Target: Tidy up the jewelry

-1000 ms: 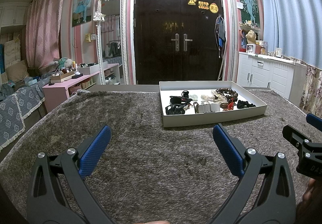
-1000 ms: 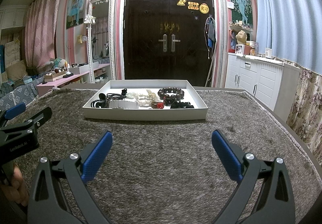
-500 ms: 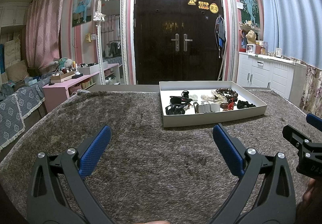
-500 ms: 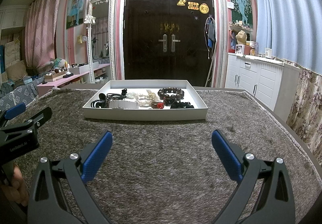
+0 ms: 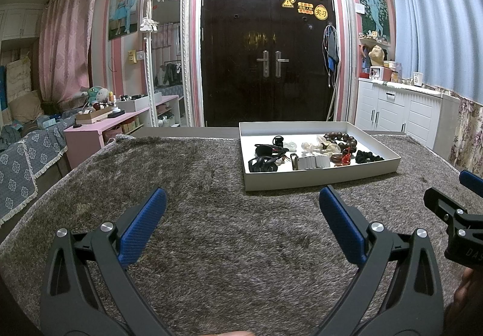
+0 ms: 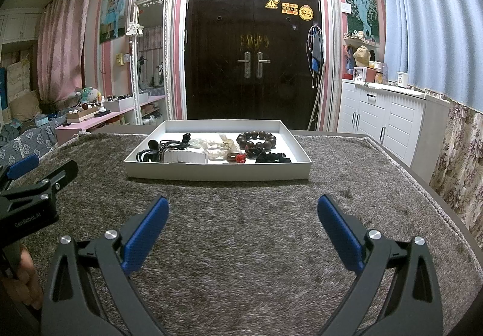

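Your left gripper (image 5: 241,200) and right gripper (image 6: 243,209) both gape empty above the counter (image 6: 241,245), short of the white tray (image 6: 217,174). Your right view faces the tray's dark bead bracelet (image 6: 256,139); only your left view shows the watch buckle (image 5: 295,161).

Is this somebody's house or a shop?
Most likely a home's living room: a framed couple portrait hangs by a standing mirror, with stuffed toys on a sofa and a big front double door.
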Demonstrator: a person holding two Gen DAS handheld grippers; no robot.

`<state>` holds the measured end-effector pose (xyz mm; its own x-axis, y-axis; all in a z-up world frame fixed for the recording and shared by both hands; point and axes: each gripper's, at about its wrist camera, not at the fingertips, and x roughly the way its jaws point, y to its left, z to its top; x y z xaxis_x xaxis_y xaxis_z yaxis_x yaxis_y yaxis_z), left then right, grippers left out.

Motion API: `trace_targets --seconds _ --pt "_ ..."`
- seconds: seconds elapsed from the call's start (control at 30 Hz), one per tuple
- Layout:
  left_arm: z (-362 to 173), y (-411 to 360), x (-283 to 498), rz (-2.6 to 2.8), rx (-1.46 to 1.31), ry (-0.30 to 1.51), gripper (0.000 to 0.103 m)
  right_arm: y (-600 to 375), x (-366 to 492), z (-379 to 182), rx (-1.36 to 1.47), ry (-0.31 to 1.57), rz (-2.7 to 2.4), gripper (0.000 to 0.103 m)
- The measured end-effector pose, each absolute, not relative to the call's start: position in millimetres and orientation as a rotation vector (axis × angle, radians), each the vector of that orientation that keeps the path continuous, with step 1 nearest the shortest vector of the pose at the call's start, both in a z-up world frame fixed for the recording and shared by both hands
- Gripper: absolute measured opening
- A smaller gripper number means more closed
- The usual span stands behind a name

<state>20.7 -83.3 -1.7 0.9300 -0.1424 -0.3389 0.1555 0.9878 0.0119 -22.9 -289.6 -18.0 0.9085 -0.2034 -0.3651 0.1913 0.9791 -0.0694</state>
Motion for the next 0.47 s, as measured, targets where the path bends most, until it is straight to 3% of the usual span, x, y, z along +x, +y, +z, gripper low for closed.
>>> trace_targets --seconds 0.47 --pt "-1.8 -83.5 20.7 -0.153 0.038 0.345 0.1 -289.3 -23.3 -17.4 -0.032 0.381 -0.204 0.099"
